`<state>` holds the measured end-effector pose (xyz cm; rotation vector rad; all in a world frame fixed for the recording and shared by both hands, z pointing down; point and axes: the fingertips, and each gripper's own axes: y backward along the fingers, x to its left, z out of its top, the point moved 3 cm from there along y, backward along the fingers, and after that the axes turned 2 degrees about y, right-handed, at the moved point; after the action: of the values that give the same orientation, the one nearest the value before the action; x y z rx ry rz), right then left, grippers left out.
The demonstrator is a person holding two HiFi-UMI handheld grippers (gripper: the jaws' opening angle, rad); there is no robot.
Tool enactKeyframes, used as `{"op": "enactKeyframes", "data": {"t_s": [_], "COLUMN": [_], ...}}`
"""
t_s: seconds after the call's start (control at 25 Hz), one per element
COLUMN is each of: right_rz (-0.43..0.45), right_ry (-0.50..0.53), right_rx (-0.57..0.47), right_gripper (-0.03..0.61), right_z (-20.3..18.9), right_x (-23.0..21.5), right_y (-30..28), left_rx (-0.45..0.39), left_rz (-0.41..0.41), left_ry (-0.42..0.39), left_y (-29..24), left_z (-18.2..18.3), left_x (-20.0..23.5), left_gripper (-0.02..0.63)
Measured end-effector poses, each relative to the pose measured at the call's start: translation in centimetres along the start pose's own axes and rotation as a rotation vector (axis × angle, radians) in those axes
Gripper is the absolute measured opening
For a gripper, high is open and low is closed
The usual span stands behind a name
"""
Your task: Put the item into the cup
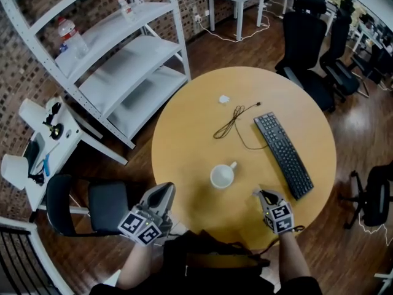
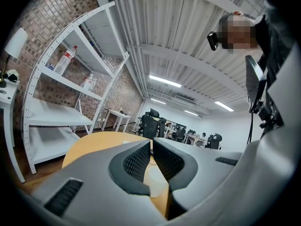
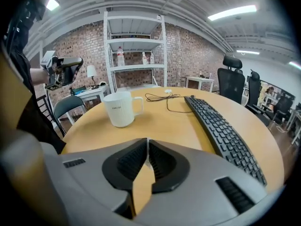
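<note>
A white mug [image 1: 222, 176] stands upright near the front of the round wooden table [image 1: 184, 140], and it looks empty from above. A small white item [image 1: 224, 99] lies far across the table, beyond a black cable [image 1: 233, 121]. My left gripper [image 1: 161, 195] hovers at the table's front left edge, jaws together and holding nothing. My right gripper [image 1: 261, 194] is at the front right, also shut and empty. In the right gripper view the mug [image 3: 121, 108] is ahead to the left of the right gripper [image 3: 147, 142]. The left gripper [image 2: 151, 142] points over the table.
A black keyboard [image 1: 284, 154] lies right of the mug, running front to back. White metal shelves [image 1: 123, 60] stand behind the table on the left. A dark chair [image 1: 92, 204] sits at the front left, with office chairs [image 1: 313, 48] at the back right.
</note>
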<state>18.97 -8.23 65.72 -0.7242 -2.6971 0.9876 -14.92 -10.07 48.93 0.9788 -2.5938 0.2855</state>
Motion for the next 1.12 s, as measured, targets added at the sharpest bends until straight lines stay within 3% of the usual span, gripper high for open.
{"op": "enactKeyframes", "data": {"t_s": [0.32,0.56,0.88,1.12], "right_rz": [-0.006,0.046,0.083,0.110], "right_ry": [0.108,0.159,0.186,0.130], "right_rx": [-0.191,-0.269,-0.230,-0.210], "right_gripper": [0.015,0.015,0.029,0.051], "right_z": [10.0,16.2,16.5,16.6], "right_x": [1.3,5.0,7.4,7.8], "right_y": [2.0,1.4,-1.7,-2.2], "left_rx": [-0.028,-0.064,-0.104,-0.125], "left_rz": [-0.029,0.004,0.090,0.129], "left_ry": [0.002,0.008,0.023,0.036], "left_y": [-0.2,1.6,5.4,6.8], "left_z": [0.9,1.6,2.0,2.0], "left_x": [0.5,2.3,5.4,6.4], "left_gripper": [0.012,0.012,0.012,0.012]}}
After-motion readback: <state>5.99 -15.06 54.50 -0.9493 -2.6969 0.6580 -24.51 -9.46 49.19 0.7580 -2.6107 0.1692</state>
